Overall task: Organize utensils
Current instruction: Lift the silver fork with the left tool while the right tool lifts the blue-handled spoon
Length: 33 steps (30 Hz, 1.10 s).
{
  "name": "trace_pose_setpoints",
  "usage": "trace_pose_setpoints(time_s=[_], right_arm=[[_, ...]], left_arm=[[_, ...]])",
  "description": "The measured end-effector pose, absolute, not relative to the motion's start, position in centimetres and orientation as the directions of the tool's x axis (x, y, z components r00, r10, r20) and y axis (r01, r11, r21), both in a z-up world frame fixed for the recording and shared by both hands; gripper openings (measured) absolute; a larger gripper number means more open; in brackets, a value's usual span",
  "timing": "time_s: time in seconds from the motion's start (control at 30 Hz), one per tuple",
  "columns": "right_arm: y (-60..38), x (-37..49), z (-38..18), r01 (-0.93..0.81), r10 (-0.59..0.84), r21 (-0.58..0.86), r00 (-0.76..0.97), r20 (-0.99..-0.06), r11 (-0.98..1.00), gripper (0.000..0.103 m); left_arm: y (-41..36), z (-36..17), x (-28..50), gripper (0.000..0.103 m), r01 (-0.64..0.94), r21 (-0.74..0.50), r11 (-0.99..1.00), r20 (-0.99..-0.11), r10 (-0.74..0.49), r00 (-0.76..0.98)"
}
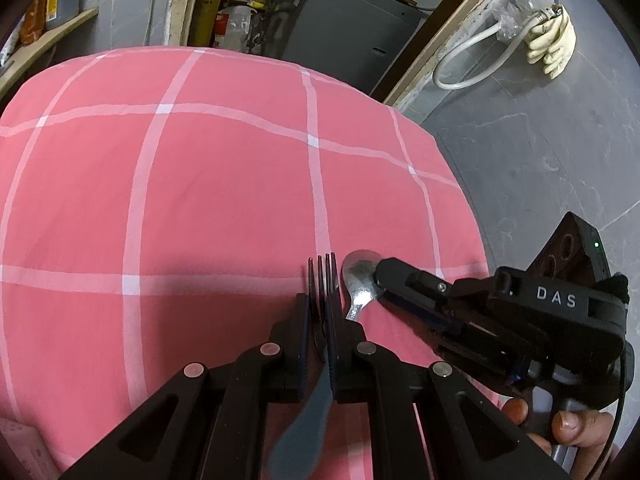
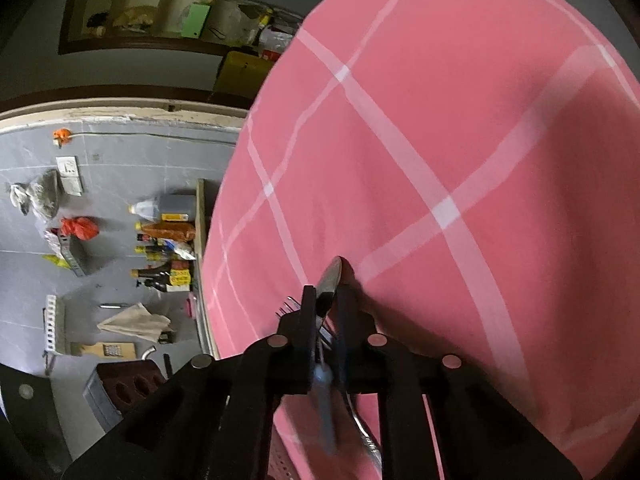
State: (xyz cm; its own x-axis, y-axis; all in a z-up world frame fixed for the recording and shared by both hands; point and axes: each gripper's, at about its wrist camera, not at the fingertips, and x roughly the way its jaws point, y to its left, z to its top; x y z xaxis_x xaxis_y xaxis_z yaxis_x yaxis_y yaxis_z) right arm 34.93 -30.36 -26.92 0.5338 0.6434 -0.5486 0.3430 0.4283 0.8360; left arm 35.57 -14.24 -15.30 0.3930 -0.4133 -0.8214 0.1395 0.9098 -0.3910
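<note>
In the left wrist view my left gripper is shut on a fork. Its tines point away over the pink checked tablecloth, and its grey-blue handle runs back toward the camera. Just right of the fork lies a metal spoon. My right gripper reaches in from the right and is shut on the spoon at its bowl. In the right wrist view the spoon bowl stands on edge between the right gripper's fingers. The fork tines show just left of them.
The table's right edge is close to the utensils, with grey tiled floor beyond. A person's fingers hold the right gripper's handle. A white hose and pale rubber gloves hang far right. Bottles and a brick show beside the table.
</note>
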Motion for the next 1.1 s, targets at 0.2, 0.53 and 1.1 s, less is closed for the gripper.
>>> trace_pose_setpoints(time_s=[0.2,0.53,1.1], right_arm=[[-30.2,34.9,-25.8,0.298,0.661,0.861,0.552,-0.508,0.412,0.002],[-31.9,33.4,-22.6,0.214,0.639,0.854,0.585,-0.500,0.473,0.002],[-33.6,29.1,-11.3,-0.045,0.547,0.766,0.726,-0.416,0.642,0.002]], left_arm=[[-14.7,-14.6,35.2,0.005,0.183,-0.363,0.914,-0.816,-0.407,0.410],[-15.1,-13.6,34.4,0.002,0.203,-0.325,0.924,-0.825,-0.382,0.416],[-12.5,-3.4,29.2,0.002,0.181,-0.207,0.961,-0.678,-0.274,0.682]])
